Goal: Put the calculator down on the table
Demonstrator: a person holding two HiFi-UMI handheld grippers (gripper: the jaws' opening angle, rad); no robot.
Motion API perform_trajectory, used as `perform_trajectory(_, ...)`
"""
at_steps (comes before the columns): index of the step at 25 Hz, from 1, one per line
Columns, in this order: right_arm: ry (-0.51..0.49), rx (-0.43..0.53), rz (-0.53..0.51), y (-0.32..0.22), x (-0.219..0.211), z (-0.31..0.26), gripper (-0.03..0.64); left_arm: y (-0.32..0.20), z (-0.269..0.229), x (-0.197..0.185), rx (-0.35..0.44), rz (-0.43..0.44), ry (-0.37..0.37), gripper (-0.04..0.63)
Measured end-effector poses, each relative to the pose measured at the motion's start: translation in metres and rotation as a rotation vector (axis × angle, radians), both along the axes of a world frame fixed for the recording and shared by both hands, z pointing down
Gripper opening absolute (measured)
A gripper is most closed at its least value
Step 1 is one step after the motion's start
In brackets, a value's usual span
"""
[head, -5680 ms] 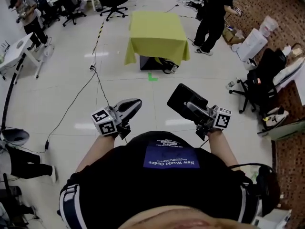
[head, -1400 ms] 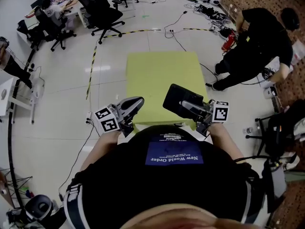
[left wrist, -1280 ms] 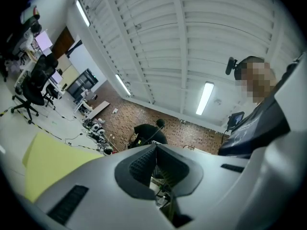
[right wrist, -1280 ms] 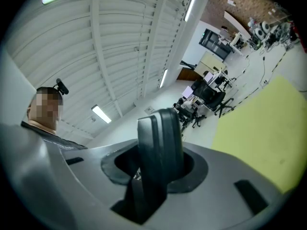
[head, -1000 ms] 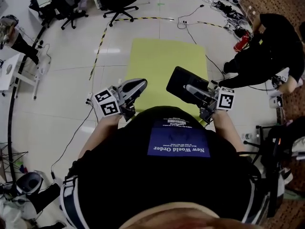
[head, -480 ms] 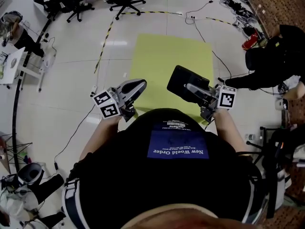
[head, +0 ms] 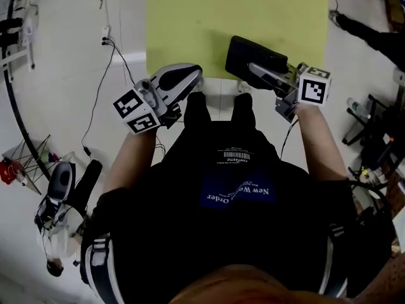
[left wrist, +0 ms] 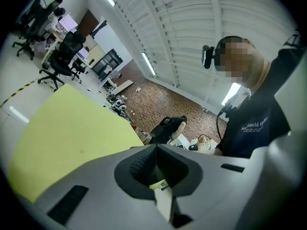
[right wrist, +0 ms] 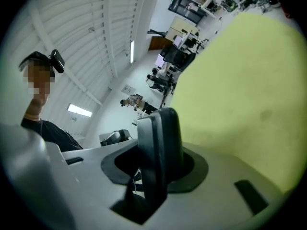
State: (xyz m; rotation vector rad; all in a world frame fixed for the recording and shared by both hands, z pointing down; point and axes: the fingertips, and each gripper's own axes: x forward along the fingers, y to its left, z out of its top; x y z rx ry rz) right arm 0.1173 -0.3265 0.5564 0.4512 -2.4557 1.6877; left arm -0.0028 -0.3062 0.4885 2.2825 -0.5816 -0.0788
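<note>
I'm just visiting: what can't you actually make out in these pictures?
- Keys and screen of the calculator: it is only a dark slab in the head view, and edge-on in the right gripper view.
- Gap between calculator and table: the head view looks down from above, so contact is unclear.
- Table's far end: cut off by the head view's top edge.

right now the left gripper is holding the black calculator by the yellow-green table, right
Not the left gripper: the right gripper holds the black calculator by the yellow-green table, as the right gripper view shows. The left gripper is shut on nothing.
</note>
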Motion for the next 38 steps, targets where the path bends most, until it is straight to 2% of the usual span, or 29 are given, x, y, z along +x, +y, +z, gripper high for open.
perform_trajectory(4, 0.009, -0.041, -0.030, -0.007, 0.009, 0.052, 0.129, -0.007, 0.031, 0.022, 0.012, 0.014, 0.041, 0.006)
perform_trajectory(9, -0.071, -0.158, -0.023, 0.007, 0.011, 0.059, 0.129, 0.018, 0.043, 0.036, -0.048, 0.021, 0.093, 0.006)
perform_trajectory(13, -0.046, -0.169, -0.048, 0.006, 0.010, 0.058, 0.130, 0.025, 0.044, 0.046, -0.048, 0.042, 0.103, 0.006)
perform_trajectory(17, 0.079, -0.149, -0.062, 0.005, 0.011, 0.063, 0.130, 0.034, 0.041, 0.054, -0.057, 0.074, 0.102, 0.006)
perform_trajectory(23, 0.346, -0.046, -0.116, 0.008, 0.020, 0.078, 0.240, 0.036, 0.040, 0.053, -0.060, 0.073, 0.089, 0.006)
perform_trajectory(28, 0.453, 0.020, -0.074, -0.003, 0.029, 0.085, 0.288, 0.036, 0.044, 0.054, -0.071, 0.063, 0.110, 0.006)
perform_trajectory(32, 0.582, 0.125, -0.023, -0.013, 0.042, 0.082, 0.354, 0.050, 0.051, 0.056, -0.077, 0.083, 0.092, 0.006)
perform_trajectory(38, 0.756, 0.281, -0.081, -0.025, 0.042, 0.091, 0.414, 0.051, 0.049, 0.056, -0.067, 0.080, 0.105, 0.006)
